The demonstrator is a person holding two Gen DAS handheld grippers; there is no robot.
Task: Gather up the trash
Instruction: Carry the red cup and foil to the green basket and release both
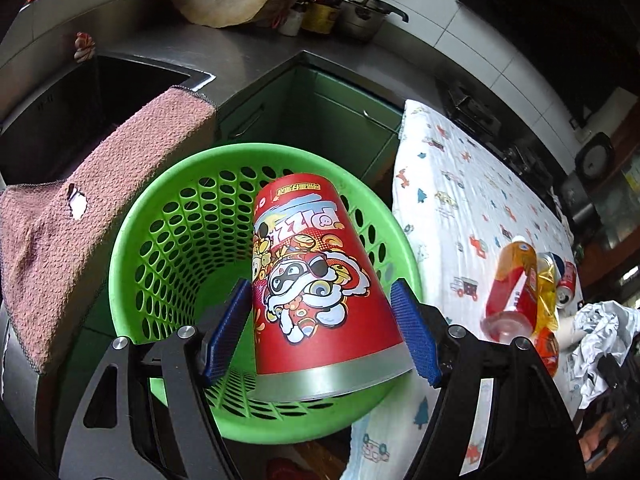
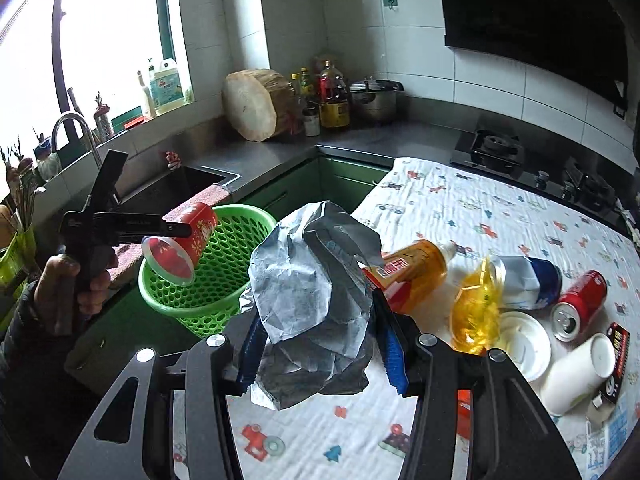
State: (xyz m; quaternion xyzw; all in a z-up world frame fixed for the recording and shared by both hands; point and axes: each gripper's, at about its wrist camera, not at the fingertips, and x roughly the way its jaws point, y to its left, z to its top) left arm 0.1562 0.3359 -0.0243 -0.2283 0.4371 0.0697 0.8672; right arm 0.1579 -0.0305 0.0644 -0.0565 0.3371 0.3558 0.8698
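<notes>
Left claw [image 1: 320, 320] grips a red paper cup [image 1: 316, 268] between its blue ribbed pads, one pad on each side of the glossy, cartoon-printed wall. The cup is a tapered cone, held tilted over the mouth of a round green plastic basket [image 1: 168, 240] whose walls are pierced with rows of oval holes. In the right wrist view a hand [image 2: 72, 284] holds this claw, and the cup's open rim faces the camera above the basket's rim.

Right claw [image 2: 318, 336] is clenched on a crumpled wad of grey paper [image 2: 316, 280], creased and angular, raised above the desk.

A white cotton cloth [image 2: 480, 216] printed with small cars and trees covers the desk. On it lie more trash: a smooth orange plastic bottle [image 2: 416, 268] on its side, a crinkled yellow wrapper [image 2: 476, 312], a dented blue-and-white can [image 2: 528, 280], a red metal can [image 2: 580, 304], a white cup [image 2: 576, 376] on its side and a flat white lid [image 2: 524, 344].

A nubbly pink towel [image 1: 80, 216] drapes over the edge of the steel sink [image 1: 80, 92], just beside the basket.
</notes>
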